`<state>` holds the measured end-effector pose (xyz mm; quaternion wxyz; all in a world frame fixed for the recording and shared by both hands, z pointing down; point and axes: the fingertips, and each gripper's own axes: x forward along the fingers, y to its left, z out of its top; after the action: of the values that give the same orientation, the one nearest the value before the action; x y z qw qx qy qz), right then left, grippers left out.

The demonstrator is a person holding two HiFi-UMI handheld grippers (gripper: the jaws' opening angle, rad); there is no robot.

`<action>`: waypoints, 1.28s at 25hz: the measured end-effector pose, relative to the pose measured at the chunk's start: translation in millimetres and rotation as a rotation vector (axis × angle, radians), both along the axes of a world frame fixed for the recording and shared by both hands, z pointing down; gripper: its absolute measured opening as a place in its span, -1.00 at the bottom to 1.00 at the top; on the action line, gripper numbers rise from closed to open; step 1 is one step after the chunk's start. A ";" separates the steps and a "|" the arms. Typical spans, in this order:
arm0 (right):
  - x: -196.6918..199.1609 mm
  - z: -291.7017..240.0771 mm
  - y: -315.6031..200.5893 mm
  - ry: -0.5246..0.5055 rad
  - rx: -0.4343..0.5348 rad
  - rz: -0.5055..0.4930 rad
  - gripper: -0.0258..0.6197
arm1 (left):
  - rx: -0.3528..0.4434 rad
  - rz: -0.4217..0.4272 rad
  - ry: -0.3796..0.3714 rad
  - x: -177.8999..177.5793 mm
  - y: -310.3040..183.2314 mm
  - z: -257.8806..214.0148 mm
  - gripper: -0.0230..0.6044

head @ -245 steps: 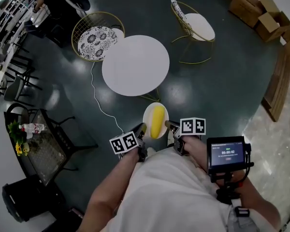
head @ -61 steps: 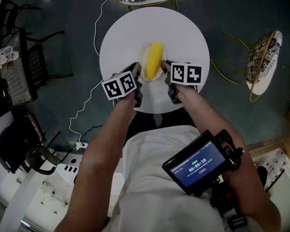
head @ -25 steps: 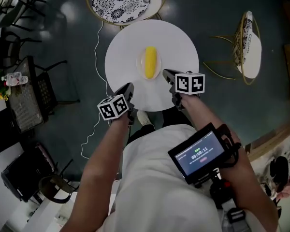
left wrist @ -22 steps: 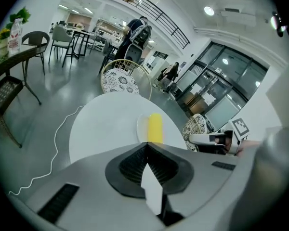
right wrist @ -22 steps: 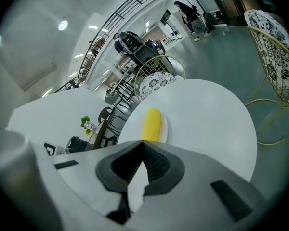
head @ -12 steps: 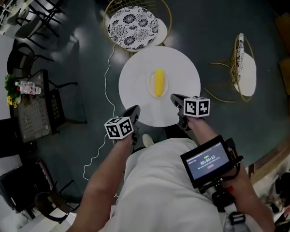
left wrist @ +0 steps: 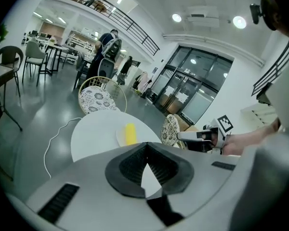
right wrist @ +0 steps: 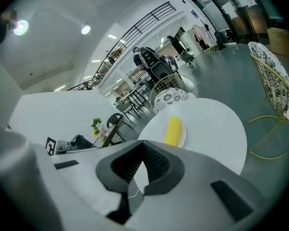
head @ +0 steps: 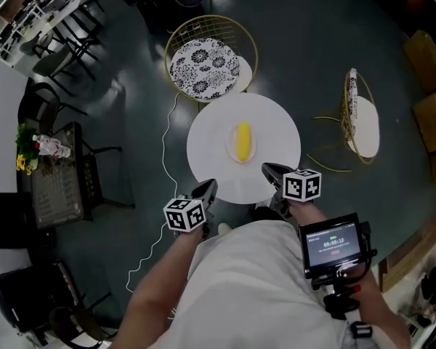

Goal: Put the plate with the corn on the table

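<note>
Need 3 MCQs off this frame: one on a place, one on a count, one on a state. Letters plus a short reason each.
1. Where is the plate with the corn?
A. on the dark side table
B. near the middle of the round white table
C. on the floor

2. How many gold-framed chairs stand beside that table?
A. one
B. two
C. four

3. How do the jaws of the left hand-held gripper stand?
A. closed on the plate's rim
B. spread wide around the corn
C. together, nothing between them

Answers:
1 B: the head view shows the plate lying on the tabletop, about central.
2 B: the far chair stands beyond the table and the right chair at the person's right.
3 C: the left gripper view shows the tips meeting, with the plate well ahead of them.
</note>
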<state>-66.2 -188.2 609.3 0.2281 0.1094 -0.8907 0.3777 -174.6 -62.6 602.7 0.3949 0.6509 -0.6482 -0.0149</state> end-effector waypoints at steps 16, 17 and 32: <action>12.5 -82.1 64.6 -0.130 0.130 0.007 -0.90 | 0.149 0.165 -0.088 28.6 20.9 -56.7 -0.90; 16.4 -82.4 69.3 -0.127 0.131 0.015 -0.90 | 0.156 0.179 -0.091 32.1 22.6 -59.6 -0.90; 18.4 -85.6 113.8 -0.136 0.150 0.082 -0.90 | 0.169 0.254 -0.092 36.9 61.3 -61.7 -0.90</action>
<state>-47.8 -74.4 523.7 0.1425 0.1363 -0.9248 0.3254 -137.7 -1.3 541.0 0.3071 0.7586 -0.5745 0.0105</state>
